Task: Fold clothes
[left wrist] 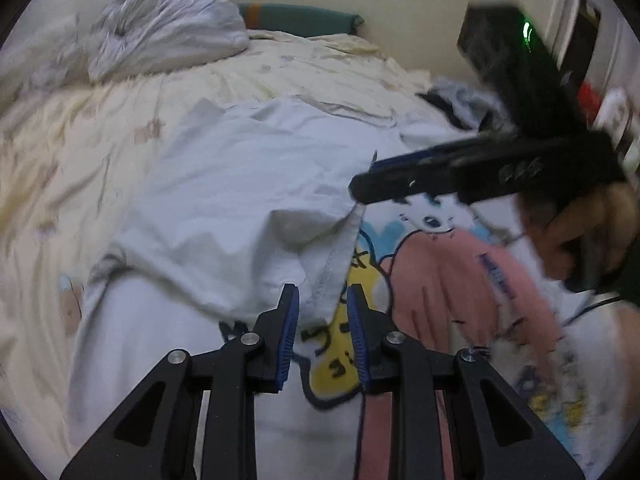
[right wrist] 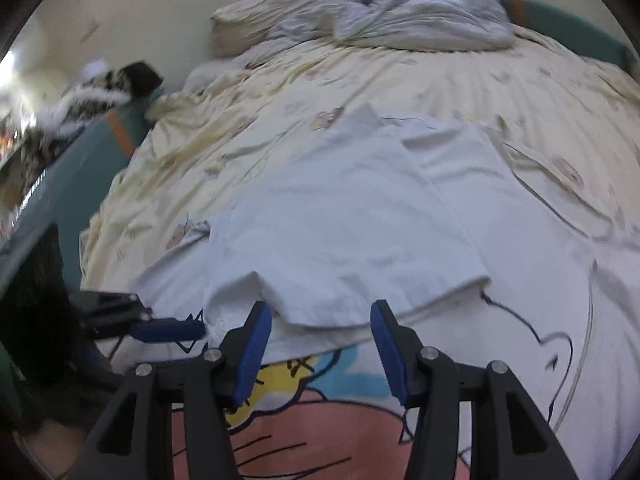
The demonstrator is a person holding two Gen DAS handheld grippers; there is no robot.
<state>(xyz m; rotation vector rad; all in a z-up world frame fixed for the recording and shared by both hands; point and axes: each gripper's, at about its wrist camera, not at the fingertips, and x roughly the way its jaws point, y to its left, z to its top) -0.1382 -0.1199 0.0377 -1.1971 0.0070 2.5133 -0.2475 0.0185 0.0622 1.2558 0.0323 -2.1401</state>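
A white T-shirt (left wrist: pixel 224 184) with a pink, yellow and blue cartoon print (left wrist: pixel 452 276) lies on the bed, its far part folded over toward me; it also shows in the right wrist view (right wrist: pixel 340 224). My left gripper (left wrist: pixel 322 300) is open, its jaws on either side of the folded hem corner (left wrist: pixel 334 264), not closed on it. My right gripper (right wrist: pixel 320 316) is open just above the folded edge (right wrist: pixel 360 312). The right gripper (left wrist: pixel 360 192) shows in the left wrist view, over the hem. The left gripper's fingers (right wrist: pixel 168 330) show at the left of the right wrist view.
The cream patterned bedsheet (right wrist: pixel 360 92) is wrinkled. A crumpled grey duvet (left wrist: pixel 160 32) and a pillow (right wrist: pixel 264 20) lie at the far end. A teal bed frame (right wrist: pixel 80 160) runs along the left, with black-and-white fabric (right wrist: pixel 100 88) on it.
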